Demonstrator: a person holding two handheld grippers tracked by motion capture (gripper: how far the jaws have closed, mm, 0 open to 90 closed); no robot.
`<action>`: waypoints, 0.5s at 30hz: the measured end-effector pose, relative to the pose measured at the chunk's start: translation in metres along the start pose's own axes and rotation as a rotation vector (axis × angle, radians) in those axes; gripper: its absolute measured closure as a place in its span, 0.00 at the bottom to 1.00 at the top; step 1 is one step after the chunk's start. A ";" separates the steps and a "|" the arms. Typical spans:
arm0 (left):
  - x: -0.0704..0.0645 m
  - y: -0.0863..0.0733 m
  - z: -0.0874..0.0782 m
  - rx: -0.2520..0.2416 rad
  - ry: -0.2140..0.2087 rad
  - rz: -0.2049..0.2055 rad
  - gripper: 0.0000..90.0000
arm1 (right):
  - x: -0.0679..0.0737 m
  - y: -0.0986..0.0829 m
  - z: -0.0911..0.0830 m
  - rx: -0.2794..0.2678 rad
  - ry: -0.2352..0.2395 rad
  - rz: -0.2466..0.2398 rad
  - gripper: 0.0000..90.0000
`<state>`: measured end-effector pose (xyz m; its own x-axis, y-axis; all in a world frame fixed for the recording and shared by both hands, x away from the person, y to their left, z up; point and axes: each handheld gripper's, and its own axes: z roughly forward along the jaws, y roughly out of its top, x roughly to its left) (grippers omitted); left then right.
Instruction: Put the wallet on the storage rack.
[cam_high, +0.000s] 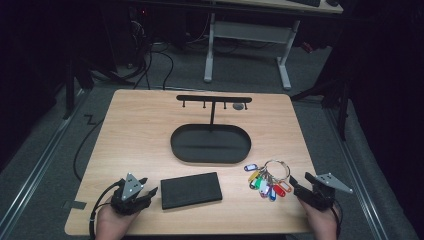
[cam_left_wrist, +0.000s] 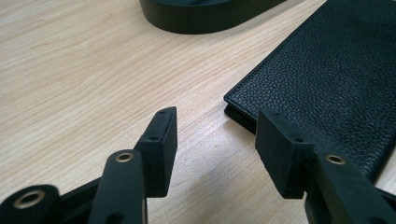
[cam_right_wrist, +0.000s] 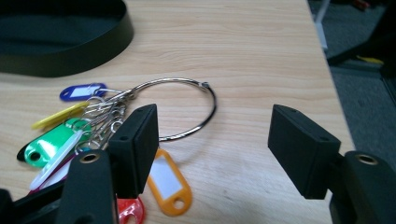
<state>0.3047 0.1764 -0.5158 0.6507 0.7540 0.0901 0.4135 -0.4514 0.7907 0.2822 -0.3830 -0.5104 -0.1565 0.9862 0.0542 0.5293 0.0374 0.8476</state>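
Note:
A black leather wallet (cam_high: 191, 190) lies flat near the table's front edge, and its corner (cam_left_wrist: 327, 84) is just right of my left gripper's jaws. My left gripper (cam_high: 145, 192) is open and low over the table, left of the wallet; its own view shows it (cam_left_wrist: 217, 140) with nothing between the jaws. A large metal ring with several coloured key tags (cam_high: 267, 181) lies at front right. My right gripper (cam_high: 297, 184) is open just right of the tags, its jaws (cam_right_wrist: 212, 149) apart over the ring (cam_right_wrist: 187, 112).
A black oval tray (cam_high: 210, 145) with a T-shaped hook stand (cam_high: 214, 100) sits mid-table behind the wallet. The table's right edge (cam_right_wrist: 327, 70) runs close to the right gripper. Bare wood lies left of the tray. A white desk frame (cam_high: 247, 37) stands beyond the table.

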 end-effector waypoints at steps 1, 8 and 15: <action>0.000 0.000 0.000 0.000 0.000 0.000 0.55 | 0.000 0.000 0.000 0.000 0.000 0.000 0.37; -0.003 0.001 0.007 0.024 0.006 0.010 0.55 | 0.001 -0.004 0.003 0.002 0.015 -0.077 0.37; -0.002 -0.002 0.002 0.029 0.005 0.000 0.55 | -0.001 0.000 0.000 -0.047 0.011 -0.045 0.39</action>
<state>0.3033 0.1749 -0.5188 0.6476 0.7562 0.0932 0.4318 -0.4651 0.7728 0.2823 -0.3838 -0.5102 -0.1890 0.9818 0.0211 0.4816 0.0739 0.8733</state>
